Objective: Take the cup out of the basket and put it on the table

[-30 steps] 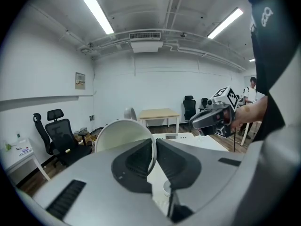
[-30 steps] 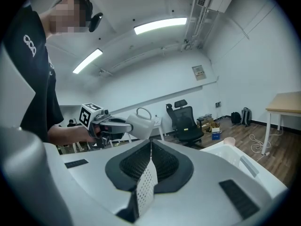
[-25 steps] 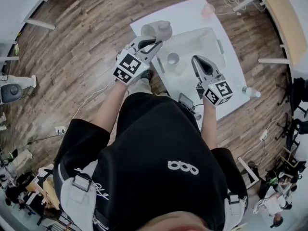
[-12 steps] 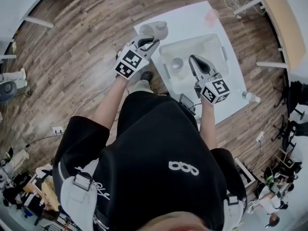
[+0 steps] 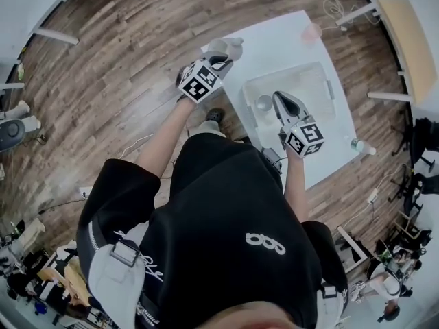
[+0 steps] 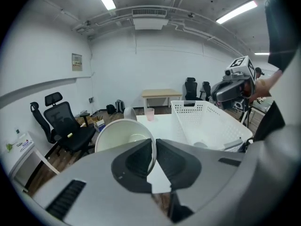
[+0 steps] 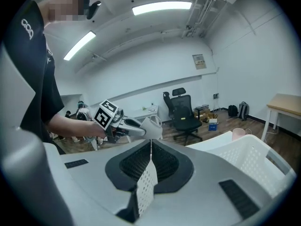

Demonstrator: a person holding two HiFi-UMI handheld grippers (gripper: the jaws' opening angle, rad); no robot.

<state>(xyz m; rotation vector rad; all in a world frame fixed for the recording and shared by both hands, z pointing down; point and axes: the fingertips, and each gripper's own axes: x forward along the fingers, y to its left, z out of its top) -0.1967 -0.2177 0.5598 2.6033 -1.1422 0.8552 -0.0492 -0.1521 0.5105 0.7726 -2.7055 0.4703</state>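
In the head view my left gripper (image 5: 221,59) is shut on the rim of a white cup (image 5: 225,46), which hangs over the near-left corner of the white table (image 5: 274,40). The left gripper view shows the jaws (image 6: 154,149) pinching the cup (image 6: 123,136) by its wall, with its mouth facing the camera. My right gripper (image 5: 280,98) is shut on the near wall of the white perforated basket (image 5: 302,88); the right gripper view shows the mesh wall (image 7: 146,182) between the closed jaws (image 7: 150,147). A second pale cup (image 5: 264,103) lies inside the basket.
A pink cup (image 5: 312,33) stands on the table beyond the basket, and a small bottle (image 5: 357,144) at its right edge. Black office chairs (image 6: 59,121) and a wooden desk (image 6: 161,93) stand further off on the wooden floor.
My left gripper has carried the white cup down and forward toward the table's corner. The right gripper has shifted a little and stays closed on the basket wall.
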